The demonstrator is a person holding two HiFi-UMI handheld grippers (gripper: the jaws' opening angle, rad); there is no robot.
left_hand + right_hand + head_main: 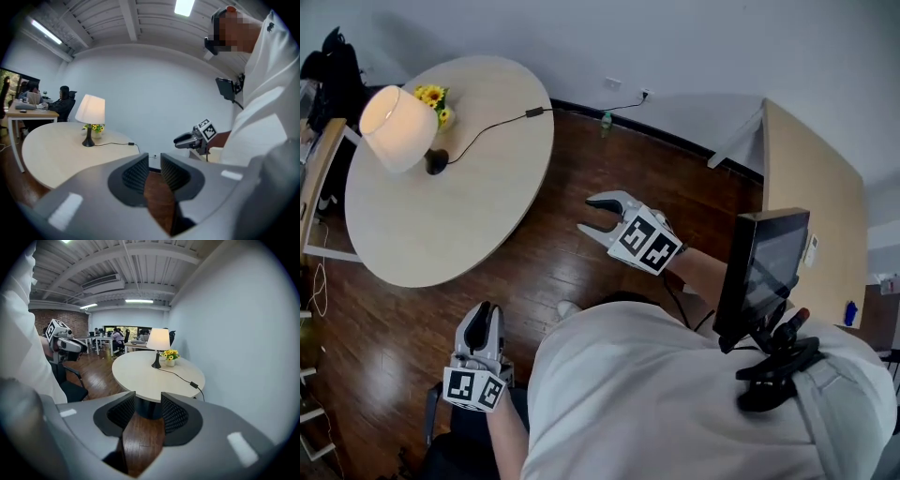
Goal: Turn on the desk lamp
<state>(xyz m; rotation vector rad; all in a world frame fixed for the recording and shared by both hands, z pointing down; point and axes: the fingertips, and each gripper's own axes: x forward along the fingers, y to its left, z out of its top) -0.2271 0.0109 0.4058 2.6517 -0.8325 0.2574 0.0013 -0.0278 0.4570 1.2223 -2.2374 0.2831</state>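
Observation:
The desk lamp [397, 127] stands at the far left of a round pale table [441, 225], and its white shade glows. It also shows in the left gripper view as the lamp [91, 110] and in the right gripper view as the lamp [158, 339]. Its black cord runs across the table to an inline switch [534, 112]. My right gripper [592, 216] hangs over the wood floor right of the table, open and empty, well away from the lamp. My left gripper [484, 314] is low by my body, with a narrow gap between its jaws and nothing held.
A small pot of yellow flowers [434, 97] sits beside the lamp. A wooden desk [811, 187] stands at the right by the wall. A screen on a mount [759, 272] sticks out from my chest. A black chair [70, 385] stands on the floor near the table.

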